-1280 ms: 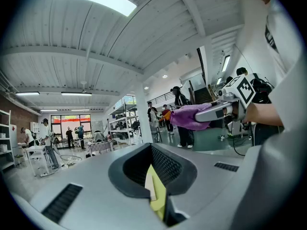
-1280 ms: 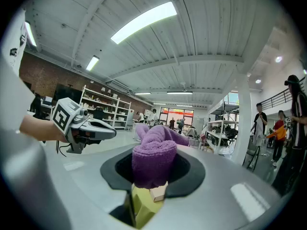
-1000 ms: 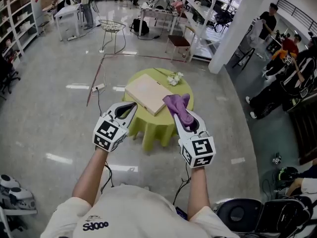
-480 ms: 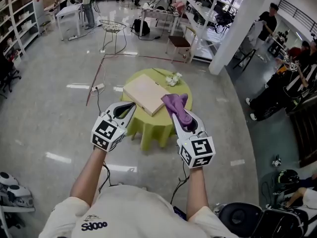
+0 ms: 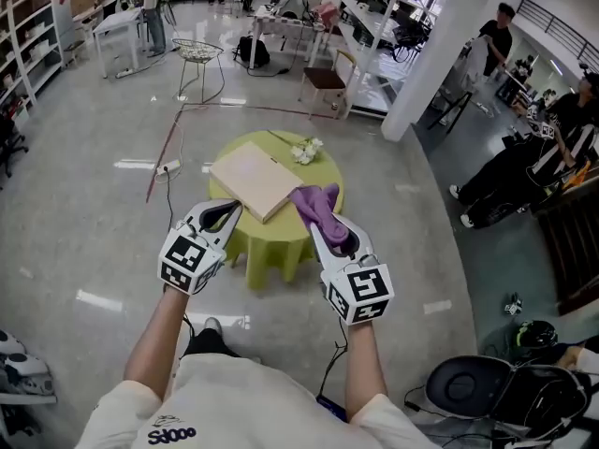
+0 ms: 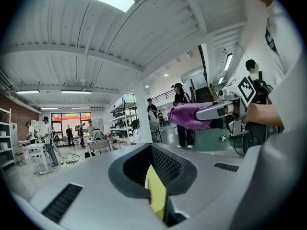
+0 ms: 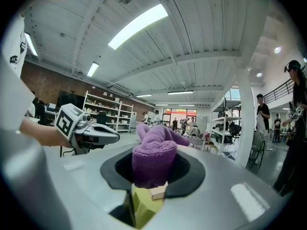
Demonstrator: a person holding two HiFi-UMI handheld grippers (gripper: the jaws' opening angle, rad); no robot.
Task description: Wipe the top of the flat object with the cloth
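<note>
Gripping one fuzzy purple cloth (image 5: 316,200), your right gripper (image 5: 324,221) has its two jaws clamped on the bunched terry. Your left gripper (image 5: 226,208) has its jaws drawn together, empty. One flat, smooth tan rectangular board (image 5: 251,176) lies on the single round table (image 5: 277,243) draped in lime-green fabric, beside one sprig of white flowers (image 5: 304,151). The cloth overlaps the board's near right corner; whether they touch is unclear.

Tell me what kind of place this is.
Probably a large open workshop or lab hall. It has white shelving racks along the wall, white work tables, a polished grey floor and several people standing about.
</note>
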